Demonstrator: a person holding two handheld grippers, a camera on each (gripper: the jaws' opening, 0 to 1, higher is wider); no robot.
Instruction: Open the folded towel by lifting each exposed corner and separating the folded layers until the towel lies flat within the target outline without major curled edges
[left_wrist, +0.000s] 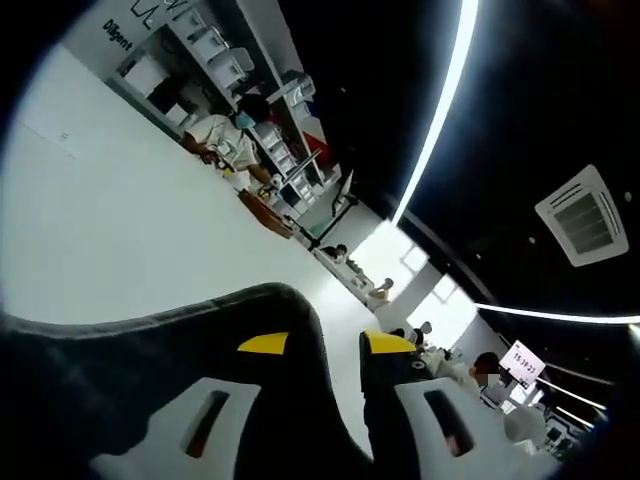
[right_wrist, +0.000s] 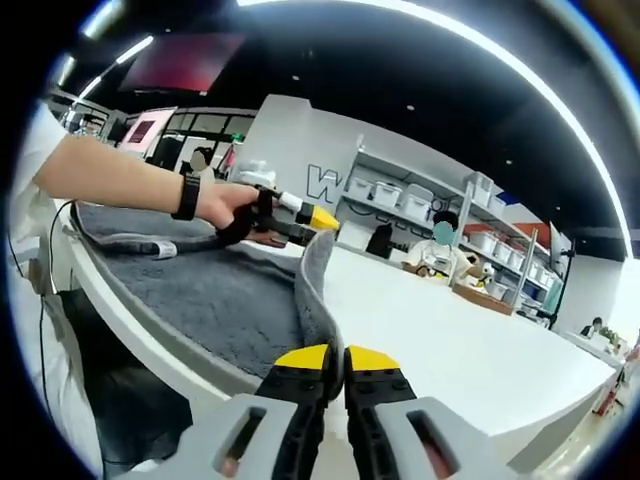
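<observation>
The dark grey towel (right_wrist: 210, 295) lies on the left part of the white table (right_wrist: 440, 330), with one edge raised into a ridge. My right gripper (right_wrist: 337, 358) is shut on the near end of that raised edge, which runs up between its yellow tips. At the far end of the ridge, my left gripper (right_wrist: 305, 218), held by a hand with a black wristband, is pinching the towel. In the left gripper view, a thick dark fold of towel (left_wrist: 150, 360) fills the space between the jaws of my left gripper (left_wrist: 325, 345).
The bare white table top (left_wrist: 150, 230) stretches away to the right of the towel. A person (right_wrist: 440, 240) sits at its far side near a wooden box (right_wrist: 478, 296). Shelves with white bins (right_wrist: 400, 190) line the back wall.
</observation>
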